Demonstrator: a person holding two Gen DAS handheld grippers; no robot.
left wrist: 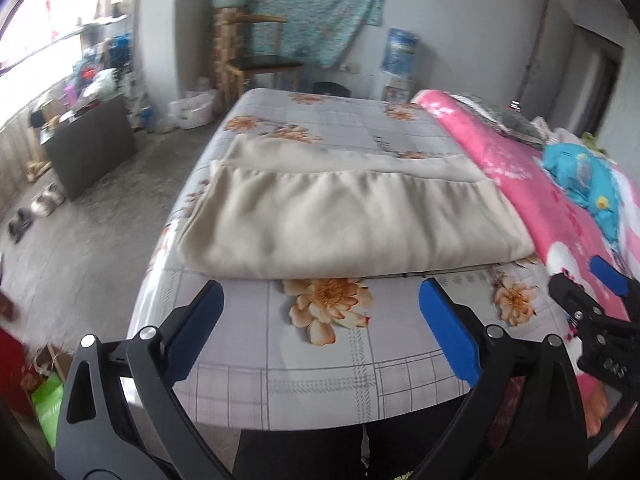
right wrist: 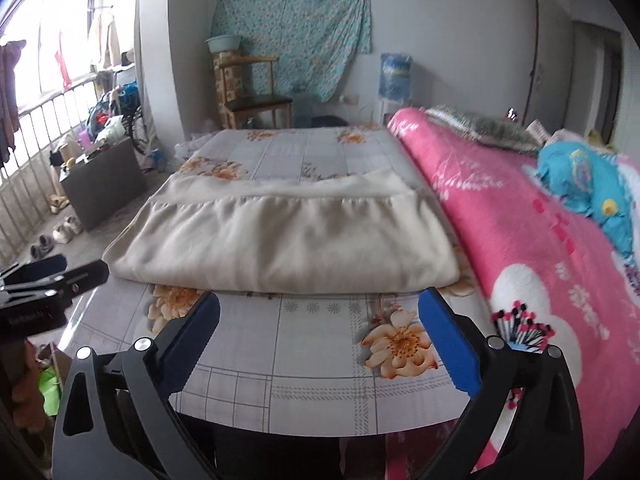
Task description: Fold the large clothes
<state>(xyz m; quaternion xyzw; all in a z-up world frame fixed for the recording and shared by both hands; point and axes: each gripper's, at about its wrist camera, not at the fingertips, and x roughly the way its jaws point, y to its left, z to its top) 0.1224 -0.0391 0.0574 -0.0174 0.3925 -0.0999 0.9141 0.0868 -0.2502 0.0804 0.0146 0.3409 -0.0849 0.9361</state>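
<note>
A cream garment (left wrist: 340, 216) lies folded in a flat rectangle across the bed, on the grey flowered sheet (left wrist: 340, 360); it also shows in the right wrist view (right wrist: 288, 240). My left gripper (left wrist: 320, 300) is open and empty, its blue pads just short of the garment's near edge. My right gripper (right wrist: 320, 308) is open and empty, also just short of that edge. Each gripper shows at the edge of the other's view: the right gripper (left wrist: 600, 280) and the left gripper (right wrist: 60, 272).
A pink blanket (right wrist: 520, 240) lies along the bed's right side with a blue toy (right wrist: 580, 184) on it. A dark cabinet (left wrist: 92, 148) and shoes (left wrist: 44, 204) stand on the floor at the left. A wooden chair (right wrist: 256, 100) and a water dispenser (right wrist: 394, 80) stand by the far wall.
</note>
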